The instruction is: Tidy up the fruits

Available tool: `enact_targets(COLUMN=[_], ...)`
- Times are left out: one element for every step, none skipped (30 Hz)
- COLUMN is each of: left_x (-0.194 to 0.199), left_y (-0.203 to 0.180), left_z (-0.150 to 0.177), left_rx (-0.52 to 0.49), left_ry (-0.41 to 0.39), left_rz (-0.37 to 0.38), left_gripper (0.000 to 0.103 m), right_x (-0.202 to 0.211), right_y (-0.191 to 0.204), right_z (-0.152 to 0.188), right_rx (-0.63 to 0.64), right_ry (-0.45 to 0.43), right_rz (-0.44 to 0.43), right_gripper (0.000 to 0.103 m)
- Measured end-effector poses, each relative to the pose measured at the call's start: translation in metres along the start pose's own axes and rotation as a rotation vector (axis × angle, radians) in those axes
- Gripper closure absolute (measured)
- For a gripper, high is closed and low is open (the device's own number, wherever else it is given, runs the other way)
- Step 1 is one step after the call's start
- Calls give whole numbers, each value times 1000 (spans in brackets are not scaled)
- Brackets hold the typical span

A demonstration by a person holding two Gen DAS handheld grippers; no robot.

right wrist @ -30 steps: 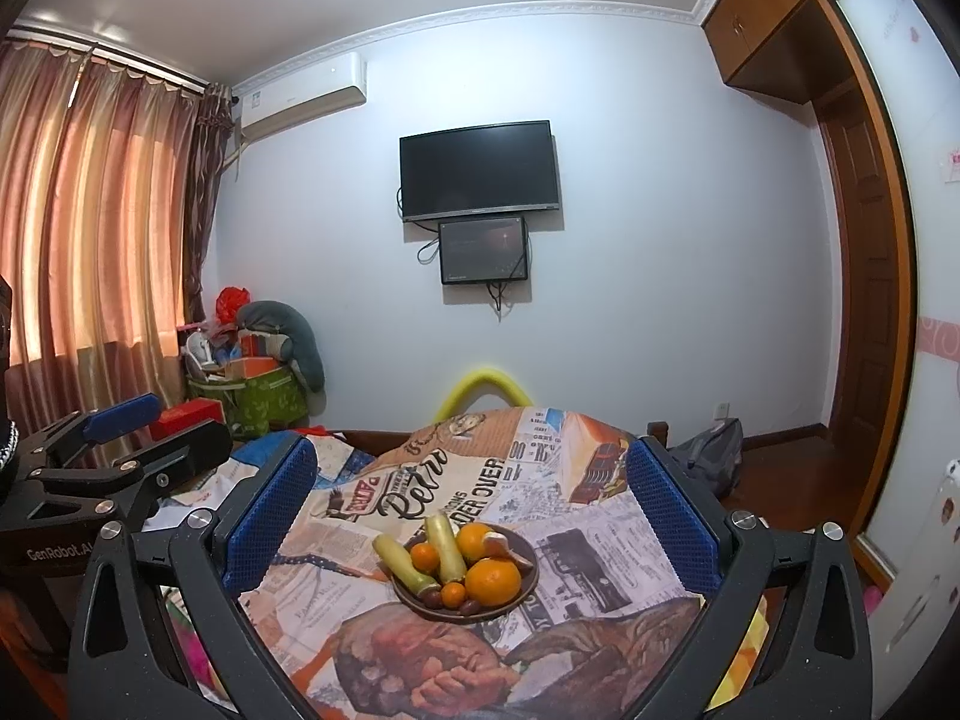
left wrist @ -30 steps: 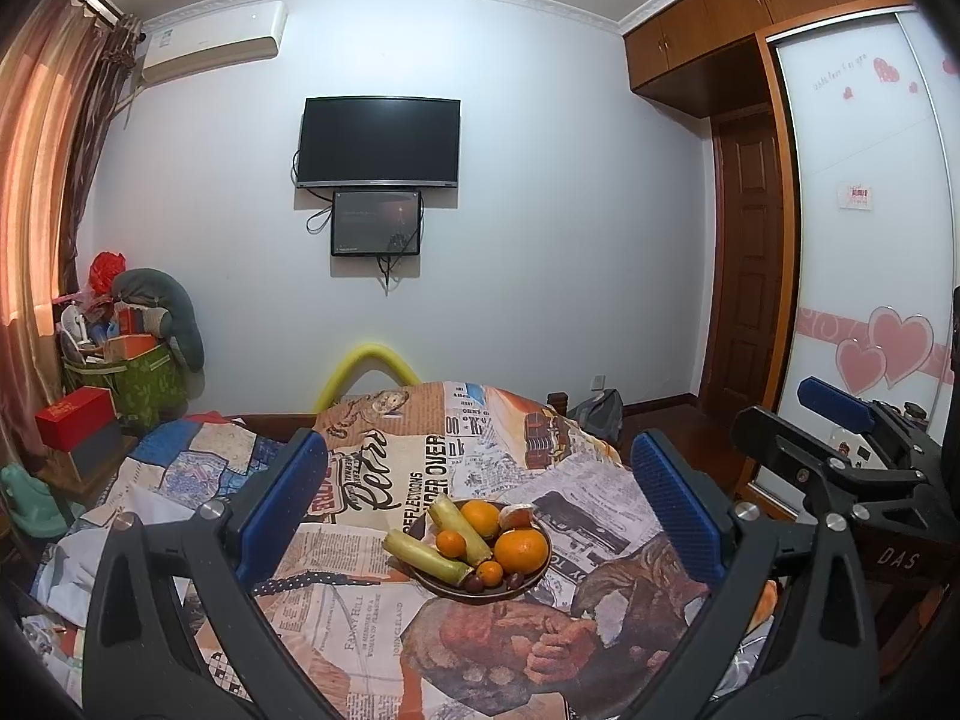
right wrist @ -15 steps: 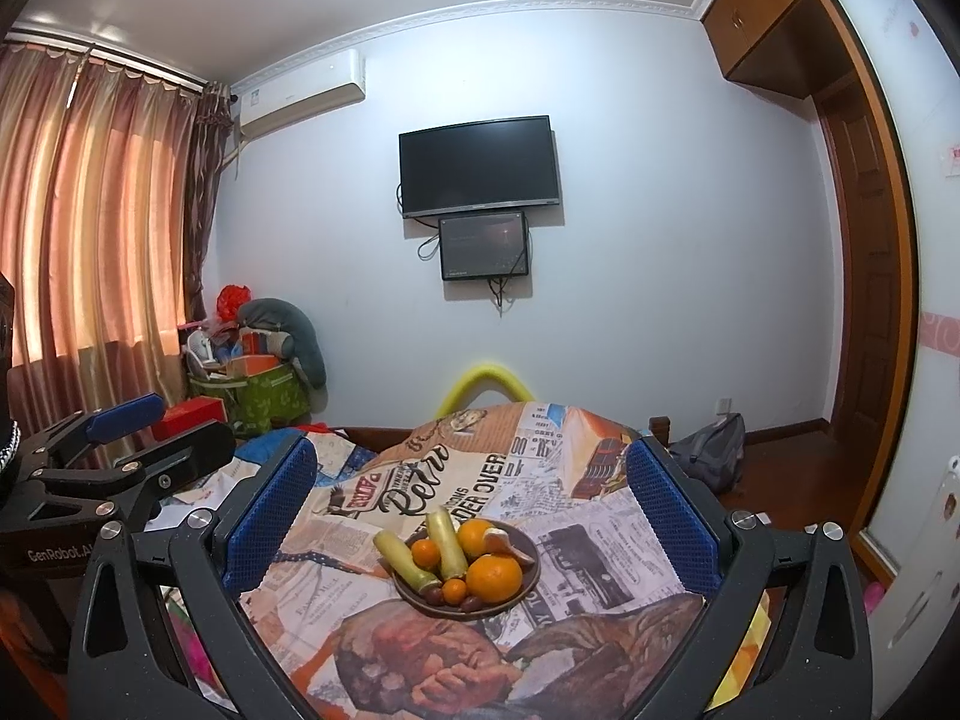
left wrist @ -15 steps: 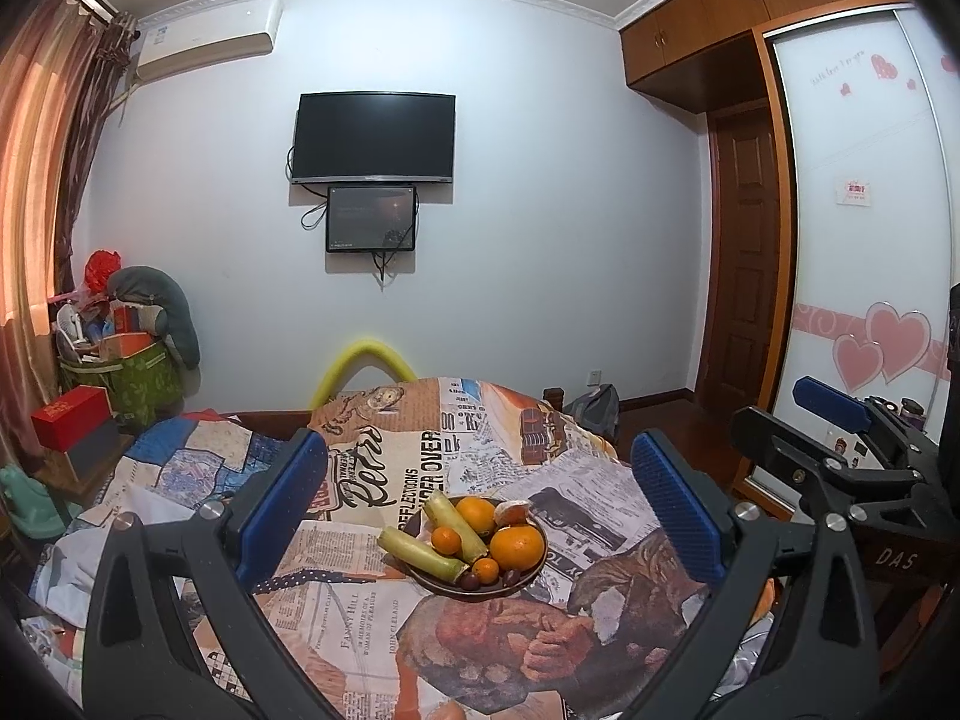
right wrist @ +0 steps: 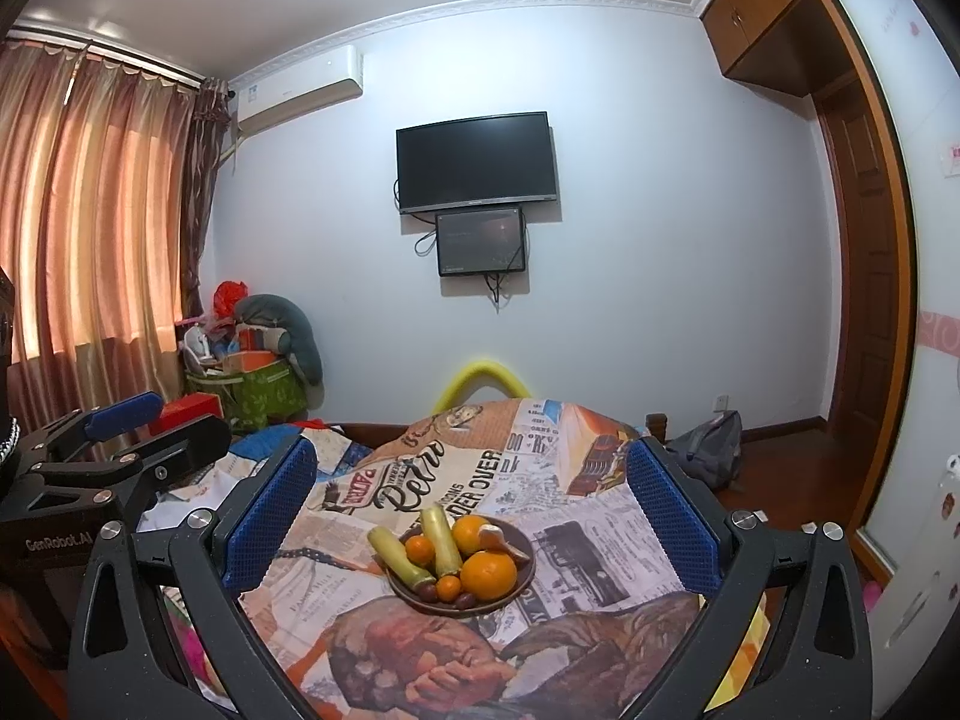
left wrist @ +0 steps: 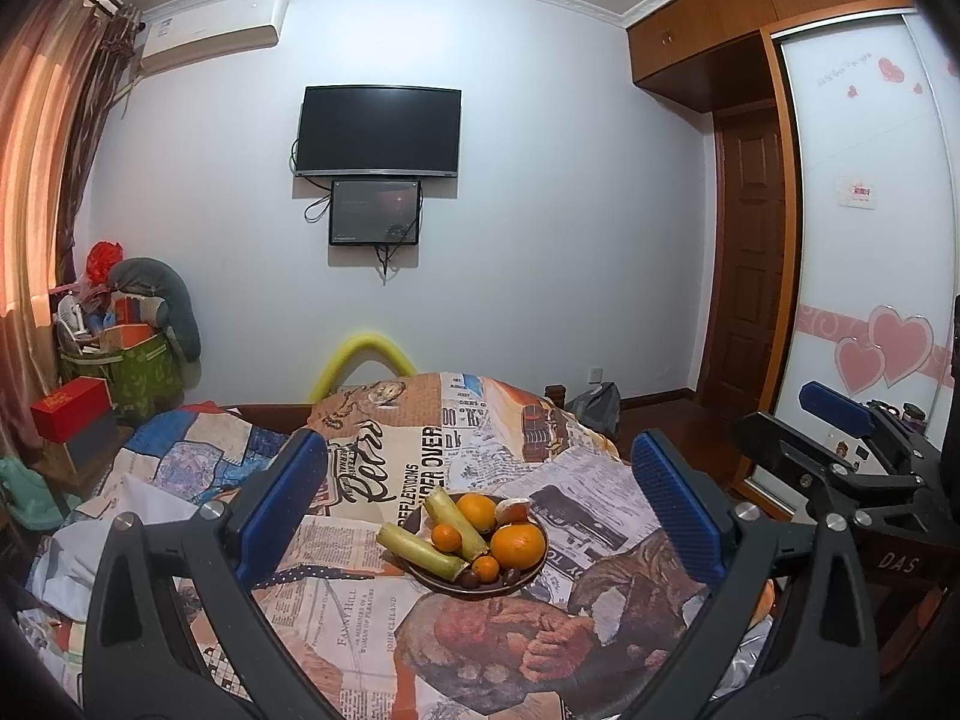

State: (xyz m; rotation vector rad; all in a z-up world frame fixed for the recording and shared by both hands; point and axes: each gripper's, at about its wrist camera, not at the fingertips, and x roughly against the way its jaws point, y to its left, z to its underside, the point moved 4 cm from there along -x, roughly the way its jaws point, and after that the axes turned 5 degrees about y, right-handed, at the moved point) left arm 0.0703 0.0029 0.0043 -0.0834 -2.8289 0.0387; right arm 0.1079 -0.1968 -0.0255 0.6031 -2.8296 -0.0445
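A brown fruit bowl stands on a table covered with a newspaper-print cloth; it also shows in the right wrist view. It holds a large orange, another orange, two small tangerines, two pale green stalks, a peeled piece and some dark dates. My left gripper is open and empty, held above and short of the bowl. My right gripper is open and empty, likewise short of the bowl. Each gripper shows at the edge of the other's view.
A yellow chair back rises behind the table. A green bag of clutter and a red box stand at the left. A TV hangs on the wall. A grey backpack lies on the floor near the wooden door.
Both grippers have edged slightly closer to the bowl and tilted a little. Both stay open and empty; the fruit has not moved.
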Motion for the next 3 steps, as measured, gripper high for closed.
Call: enact_targets(left_x=[-1,-3,-3], left_y=[0,0,0], left_z=[0,0,0], left_rx=[1,2,2], left_ry=[2,3,4], left_rz=[1,2,2], left_gripper=[0,0,0], right_x=[0,-1,-2], right_y=[0,-1,-2], right_z=[0,1,1], right_rx=[0,-1,-1], right_ry=[1,2,3], right_rz=[1,1,2], right_gripper=[0,0,0])
